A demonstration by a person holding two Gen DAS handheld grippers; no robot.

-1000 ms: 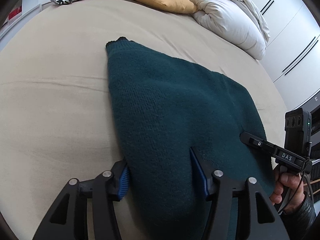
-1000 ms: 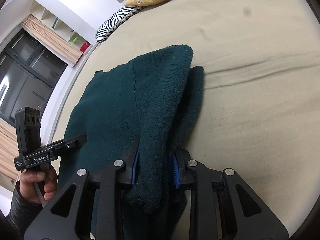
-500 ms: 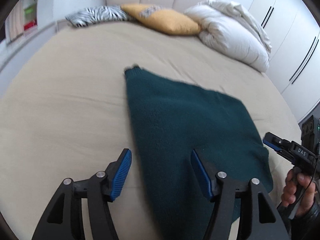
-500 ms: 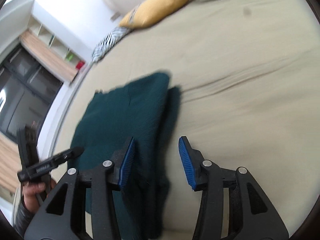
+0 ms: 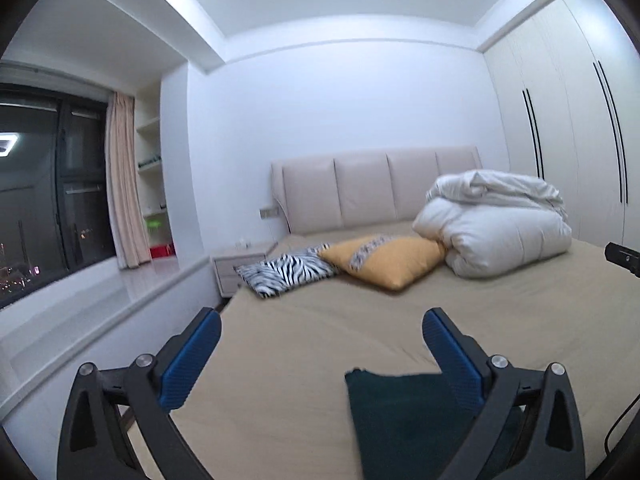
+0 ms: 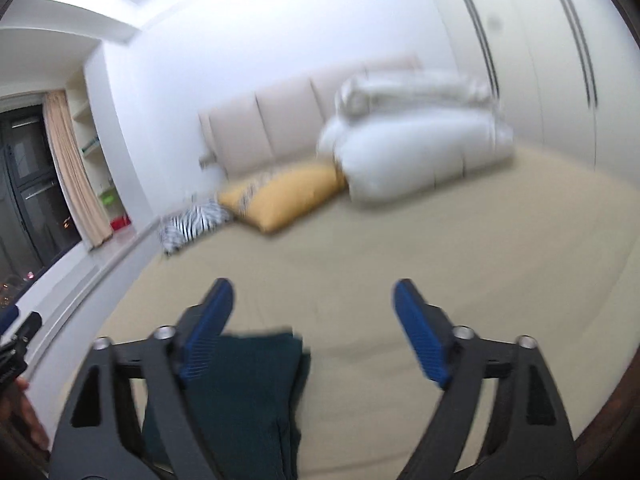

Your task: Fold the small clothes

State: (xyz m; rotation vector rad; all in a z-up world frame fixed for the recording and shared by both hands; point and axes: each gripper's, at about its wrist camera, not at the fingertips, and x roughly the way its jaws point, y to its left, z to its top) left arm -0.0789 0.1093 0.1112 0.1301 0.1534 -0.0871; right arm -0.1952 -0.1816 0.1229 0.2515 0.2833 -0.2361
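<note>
Lifting away from the bed (image 5: 300,344), the left claw (image 5: 318,334) has let go and now gapes wide, holding nothing; a second ago it straddled the green knit (image 5: 404,420). That garment lies folded flat on the sheet below. The right claw (image 6: 312,304), lately clenched on its edge, has released too, so this fold looks finished.

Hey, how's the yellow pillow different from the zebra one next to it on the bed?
The yellow pillow is plain mustard with a patterned band; the zebra pillow is black-and-white striped. The yellow pillow looks plumper and larger, the zebra pillow flatter. The yellow pillow touches the white duvet; the zebra pillow lies nearer the bed's window-side edge. Both lie near the headboard.
</note>
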